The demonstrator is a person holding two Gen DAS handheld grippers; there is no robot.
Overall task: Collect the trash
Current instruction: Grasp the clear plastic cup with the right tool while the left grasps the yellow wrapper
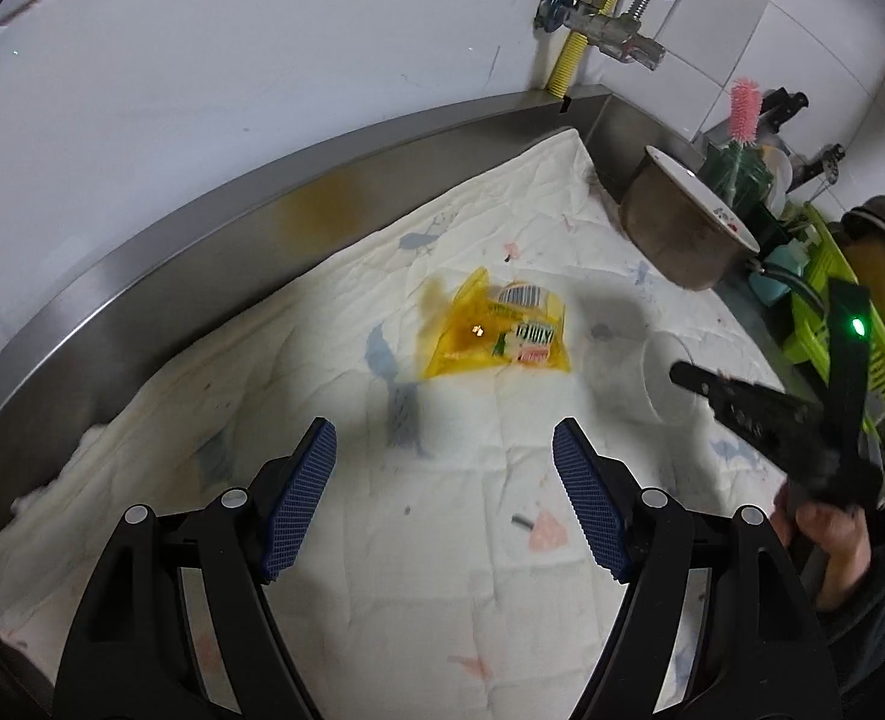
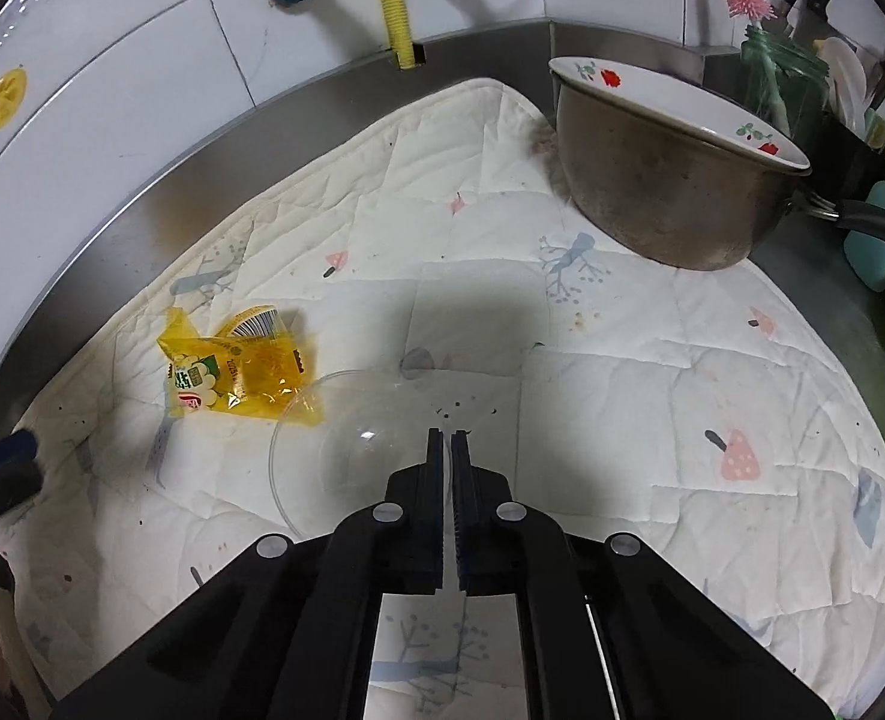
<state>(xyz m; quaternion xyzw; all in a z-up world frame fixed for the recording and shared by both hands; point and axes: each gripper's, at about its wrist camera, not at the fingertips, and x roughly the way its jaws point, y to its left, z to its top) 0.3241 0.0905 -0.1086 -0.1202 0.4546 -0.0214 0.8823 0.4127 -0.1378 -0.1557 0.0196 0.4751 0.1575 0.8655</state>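
Left side: the left claw (image 1: 445,504) hangs wide, nothing between its blue pads (image 1: 301,498), aimed down at the quilted cloth (image 1: 334,630) spread over the steel desk (image 1: 142,264). Just ahead of it, apart from the pads, lies the trash item: a crumpled yellow wrapper (image 1: 499,333) with a barcode panel facing up, flat on the cloth near the desk's back rim.

Centre: a clear plastic bowl (image 2: 352,456) rests on the cloth, its rim just overlapping the near corner of the wrapper in the right wrist view. The right claw (image 2: 448,438) is closed tight over the bowl's wall; whether the thin wall is truly pinched between the pads cannot be told for certain, but it appears so.

Right side: a worn metal pot (image 2: 670,180) with a flowered inner rim sits on the cloth's far corner, well apart from the wrapper. A green drying rack (image 1: 844,348) stands beyond.

Judgement: the step in hand is the pick of the wrapper by the left claw. Recommended: straddle the raised crumpled fold, not the flat film, descend until the pads meet the cloth, and close without catching cloth. Keep the bowl steady and clear of the wrapper's corner.
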